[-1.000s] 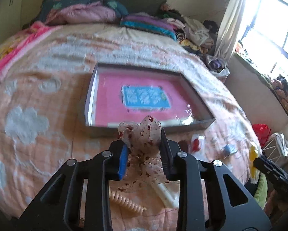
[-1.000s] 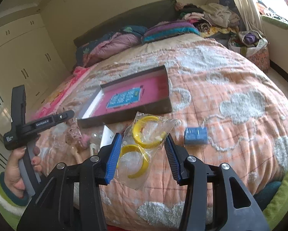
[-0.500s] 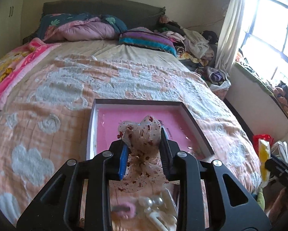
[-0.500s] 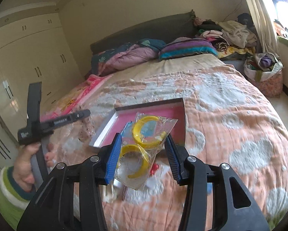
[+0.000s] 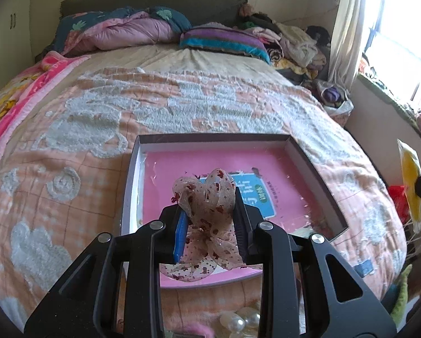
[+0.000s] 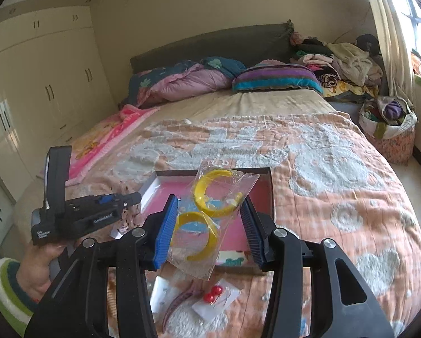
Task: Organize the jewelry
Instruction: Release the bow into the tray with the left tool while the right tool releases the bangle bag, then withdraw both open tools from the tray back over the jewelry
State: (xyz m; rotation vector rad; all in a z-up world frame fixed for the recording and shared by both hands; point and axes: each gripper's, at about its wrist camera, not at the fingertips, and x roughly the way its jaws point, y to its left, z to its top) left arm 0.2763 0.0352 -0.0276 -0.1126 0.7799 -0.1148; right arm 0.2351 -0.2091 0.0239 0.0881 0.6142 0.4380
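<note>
Sheer spotted bow (image 5: 207,205) sits pinched in my left claw (image 5: 209,211) over the pink-lined box (image 5: 311,166), while my right claw (image 6: 210,219) grips bagged yellow bangles (image 6: 210,214).

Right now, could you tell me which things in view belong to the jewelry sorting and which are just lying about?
Part of the job:
- sheer spotted bow, held in the left gripper
- bag of yellow bangles, held in the right gripper
- pink-lined box
- red earrings on a card
- pearls

Just lying about:
- pillows
- clothes pile
- basket
</note>
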